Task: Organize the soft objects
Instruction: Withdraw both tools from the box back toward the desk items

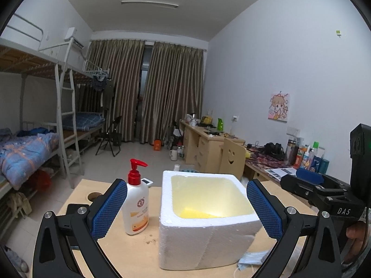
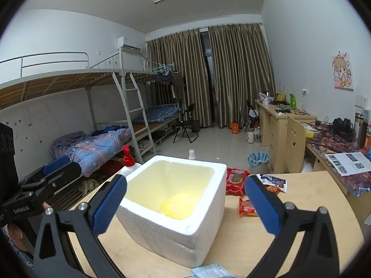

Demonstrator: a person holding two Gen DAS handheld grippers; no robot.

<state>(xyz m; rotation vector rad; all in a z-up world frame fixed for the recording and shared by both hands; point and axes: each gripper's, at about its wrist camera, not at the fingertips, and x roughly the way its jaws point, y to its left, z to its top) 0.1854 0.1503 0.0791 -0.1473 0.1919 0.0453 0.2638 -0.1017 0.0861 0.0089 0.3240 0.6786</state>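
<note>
Standing on table: a white foam box (image 2: 176, 210), the landmark for every place below, on a light wooden table (image 2: 289, 238)
Inside the box: a yellow mesh sponge (image 2: 178, 206) lying on the floor of the box, against the near wall in the left wrist view; the inner walls glow pale yellow
Left of the box: a white lotion bottle (image 1: 136, 206) with a red pump, upright, just beside it; further left a round hole (image 1: 94, 195) in the tabletop
Right of the box: red snack packets (image 2: 236, 180) lying flat on the table
Near edge, in front of the box: a pale blue face mask (image 1: 252, 260) lying at the table's edge
Left gripper (image 1: 185, 208): released; blue pads spread wide, nothing between them but the view of the box and bottle
Right gripper (image 2: 185, 201): released; pads spread wide before the box, clear of its walls
Room beyond the box: bunk beds (image 2: 92, 106) with blue bedding to the left; brown curtains (image 1: 167, 88) at the far wall; desks (image 1: 208, 139) along the right wall
</note>
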